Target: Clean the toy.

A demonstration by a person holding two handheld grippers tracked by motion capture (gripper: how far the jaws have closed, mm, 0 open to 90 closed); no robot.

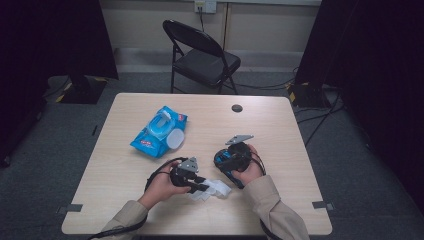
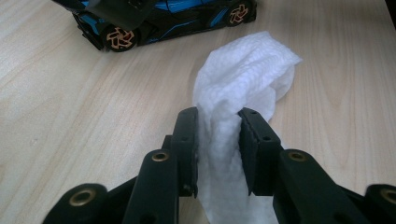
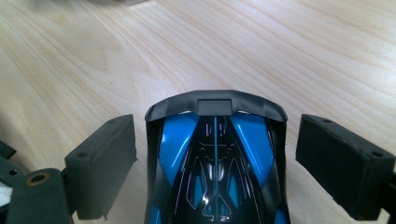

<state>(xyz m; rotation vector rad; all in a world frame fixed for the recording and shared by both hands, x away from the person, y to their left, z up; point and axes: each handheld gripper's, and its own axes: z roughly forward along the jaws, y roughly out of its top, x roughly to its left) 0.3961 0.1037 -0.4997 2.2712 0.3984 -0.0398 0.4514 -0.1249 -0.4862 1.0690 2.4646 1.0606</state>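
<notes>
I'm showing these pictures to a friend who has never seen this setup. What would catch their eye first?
Probably the blue and black toy car near the front of the table, sitting between the open jaws of the right hand-held gripper without touching them. Next, the crumpled white wipe lying between the jaws of the left hand-held gripper just beside the car. Farther back on the left lies a bright blue pack of wipes.

Left gripper on white wipe, wipes pack behind
</notes>
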